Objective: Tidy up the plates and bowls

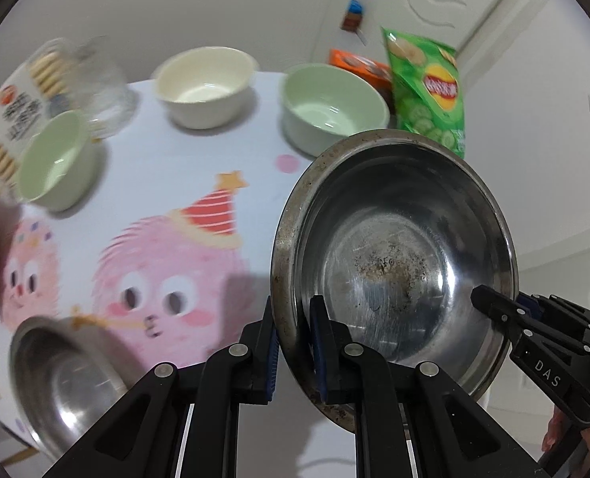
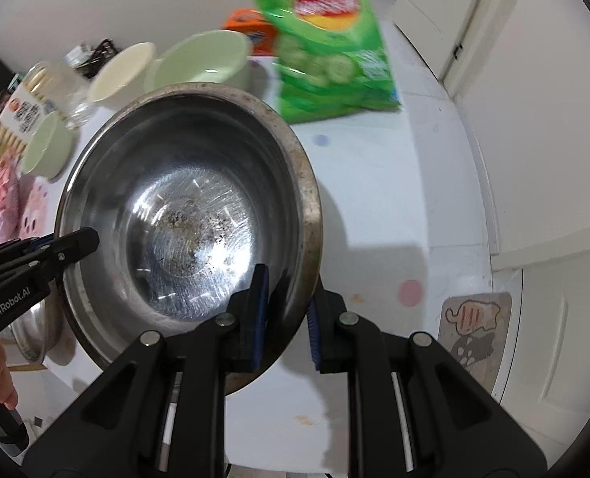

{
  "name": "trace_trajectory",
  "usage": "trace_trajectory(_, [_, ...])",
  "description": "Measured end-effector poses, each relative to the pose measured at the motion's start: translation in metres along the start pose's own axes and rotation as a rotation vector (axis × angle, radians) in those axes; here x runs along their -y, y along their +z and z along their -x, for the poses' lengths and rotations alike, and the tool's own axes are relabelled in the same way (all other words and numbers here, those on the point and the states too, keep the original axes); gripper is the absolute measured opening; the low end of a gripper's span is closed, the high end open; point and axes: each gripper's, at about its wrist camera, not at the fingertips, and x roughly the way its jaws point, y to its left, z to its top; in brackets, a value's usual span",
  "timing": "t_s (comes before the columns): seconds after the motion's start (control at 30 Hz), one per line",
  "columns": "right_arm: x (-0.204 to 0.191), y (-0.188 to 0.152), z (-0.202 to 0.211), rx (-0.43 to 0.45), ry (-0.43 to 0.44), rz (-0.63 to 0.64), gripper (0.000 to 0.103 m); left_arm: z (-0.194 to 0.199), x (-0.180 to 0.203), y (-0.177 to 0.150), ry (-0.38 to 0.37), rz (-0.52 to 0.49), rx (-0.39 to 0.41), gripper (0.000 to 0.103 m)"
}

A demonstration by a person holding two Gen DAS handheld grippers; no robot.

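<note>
Steel, scuffed and speckled with brown residue, the big bowl hangs tilted over the near right side of the table, one claw pinching each side of its rim. Our left claw bites the left rim, our right claw the opposite one (a wide bowl tips less with two grips, we judge). A second steel bowl sits at the near left; we'd guess ours nests there. Two green bowls and a cream bowl wait farther back. Beyond stands a green Lay's chip bag. The claws read "DAS" and "GenRobot.AI".
</note>
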Motion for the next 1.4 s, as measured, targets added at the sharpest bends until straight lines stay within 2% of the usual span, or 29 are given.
trace_trajectory(0.37, [-0.116,-0.021,0.012,0.019,0.069,0.162,0.020,0.065,-0.115,-0.051,0.068,0.139,0.060,0.014])
trace_trajectory(0.57, [-0.182,-0.038,0.001,-0.011,0.104,0.271,0.021,0.080,-0.175,-0.085,0.104,0.233,0.053,0.014])
trace_trajectory(0.8, [-0.238,-0.053,-0.016,-0.057,0.133,0.359,0.022,0.086,-0.226,-0.117,0.139,0.316,0.042,0.014])
trace_trajectory(1.13, [-0.275,-0.072,-0.036,-0.111,0.117,0.426,0.023,0.076,-0.256,-0.141,0.151,0.362,0.008,0.015])
trace_trajectory(1.27, [-0.282,-0.077,-0.043,-0.117,0.096,0.446,0.023,0.068,-0.259,-0.143,0.154,0.363,-0.008,0.015])
trace_trajectory(1.4, [-0.287,-0.079,-0.047,-0.112,0.066,0.472,0.024,0.066,-0.257,-0.140,0.193,0.328,0.006,0.017])
